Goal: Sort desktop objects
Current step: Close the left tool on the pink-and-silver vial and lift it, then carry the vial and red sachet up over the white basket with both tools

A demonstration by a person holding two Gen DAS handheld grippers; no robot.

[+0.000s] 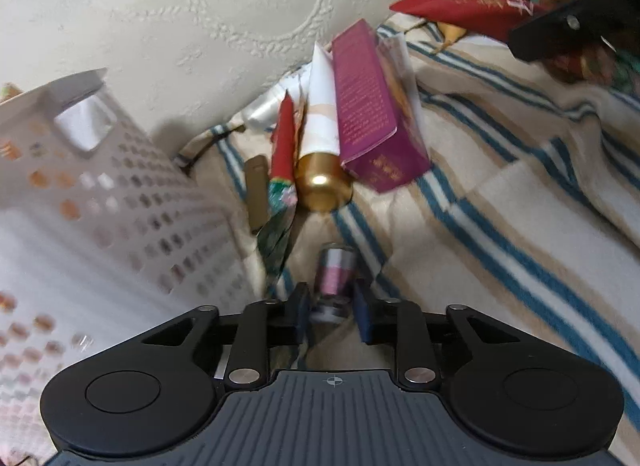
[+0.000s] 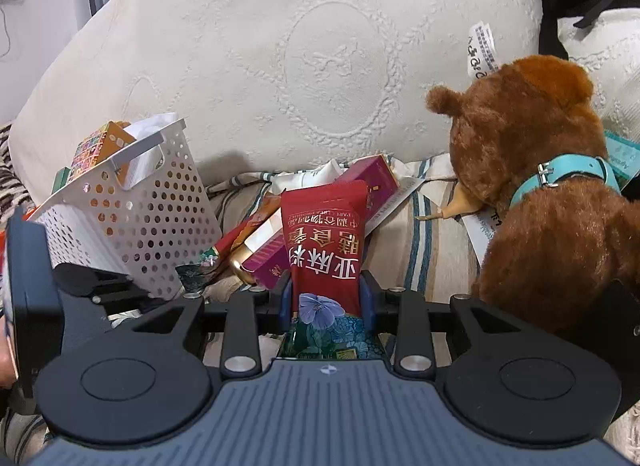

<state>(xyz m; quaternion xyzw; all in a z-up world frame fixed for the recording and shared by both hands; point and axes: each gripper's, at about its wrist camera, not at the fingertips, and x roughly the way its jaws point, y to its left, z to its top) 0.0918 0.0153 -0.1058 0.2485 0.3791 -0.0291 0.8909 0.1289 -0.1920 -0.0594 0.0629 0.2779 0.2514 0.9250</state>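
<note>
My left gripper (image 1: 331, 302) is shut on a small pink and silver bottle (image 1: 335, 270), held just above the striped blanket (image 1: 500, 217). Beyond it lie a red sachet (image 1: 282, 141), a white tube with a gold cap (image 1: 320, 145) and a magenta box (image 1: 372, 113), piled together. A white perforated basket (image 1: 100, 201) stands at the left. My right gripper (image 2: 326, 298) is shut on a red packet with gold lettering (image 2: 324, 242), held upright. That packet also shows in the left wrist view (image 1: 460, 5). The basket (image 2: 132, 221) in the right wrist view holds a colourful box (image 2: 100, 145).
A brown plush toy (image 2: 540, 193) with a turquoise collar sits at the right on the blanket. A large cream embossed pillow (image 2: 320, 65) backs the whole scene. The left gripper's body (image 2: 60, 298) shows at the left of the right wrist view.
</note>
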